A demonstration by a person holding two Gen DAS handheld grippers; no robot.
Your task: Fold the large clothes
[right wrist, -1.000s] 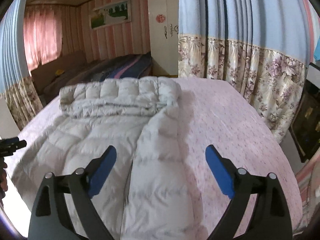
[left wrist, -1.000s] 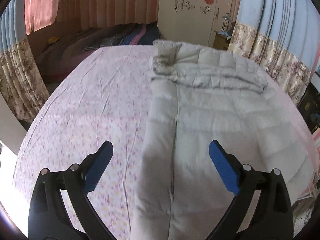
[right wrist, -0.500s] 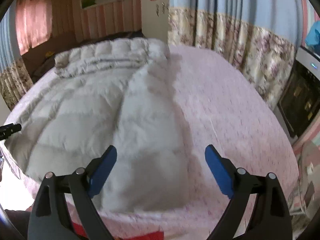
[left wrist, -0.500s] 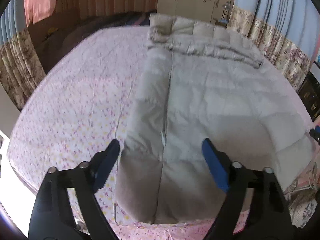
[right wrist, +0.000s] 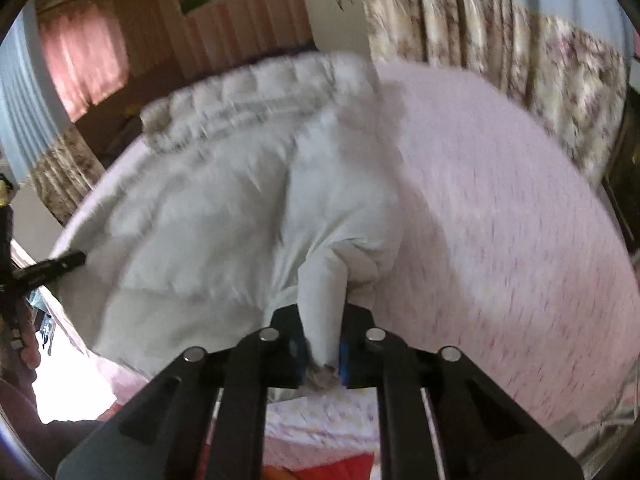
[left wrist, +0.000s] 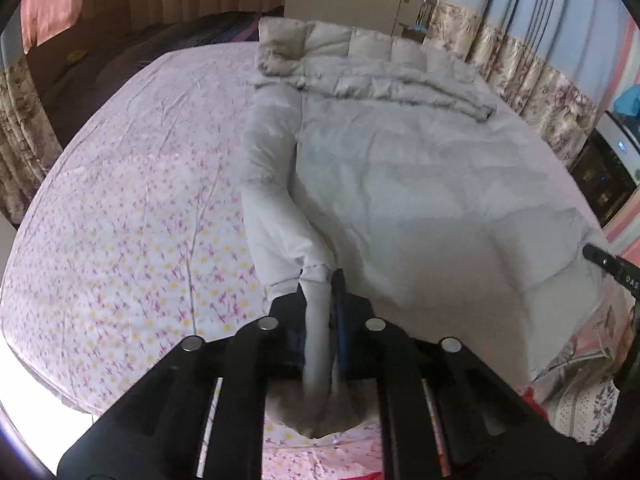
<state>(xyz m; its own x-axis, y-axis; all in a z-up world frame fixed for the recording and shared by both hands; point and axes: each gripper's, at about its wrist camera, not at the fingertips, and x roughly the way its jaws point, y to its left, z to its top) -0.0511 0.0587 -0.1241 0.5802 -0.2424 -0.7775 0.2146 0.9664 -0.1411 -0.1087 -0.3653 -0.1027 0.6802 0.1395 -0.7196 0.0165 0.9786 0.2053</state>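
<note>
The pale grey quilted down coat (left wrist: 400, 184) lies spread flat and lengthwise on the bed (left wrist: 132, 200), its padded hood or collar at the far end towards the wardrobe and its hem at the near edge where the person stands; in the left wrist view it covers the right half of the flowered pink sheet, and its two sleeves appear to be laid in along the long sides of the body. It looks thick, puffy and slippery, so I would expect it to spring back out of any crease. The left gripper (left wrist: 320, 312) is clenched on a bunch of the near left hem or sleeve end, the cloth pinched up between the blue pads, and the right gripper (right wrist: 322, 344) is clamped in the same way on the near right corner, though that view is blurred. The step in hand seems to be the taking of both bottom corners, with the fold itself not yet made. The next move, as I judge it, calls for lifting both corners together, evenly, and carrying them away towards the collar end so the coat halves across its length, with the pinches kept firm so the smooth fabric does not slide out.
</note>
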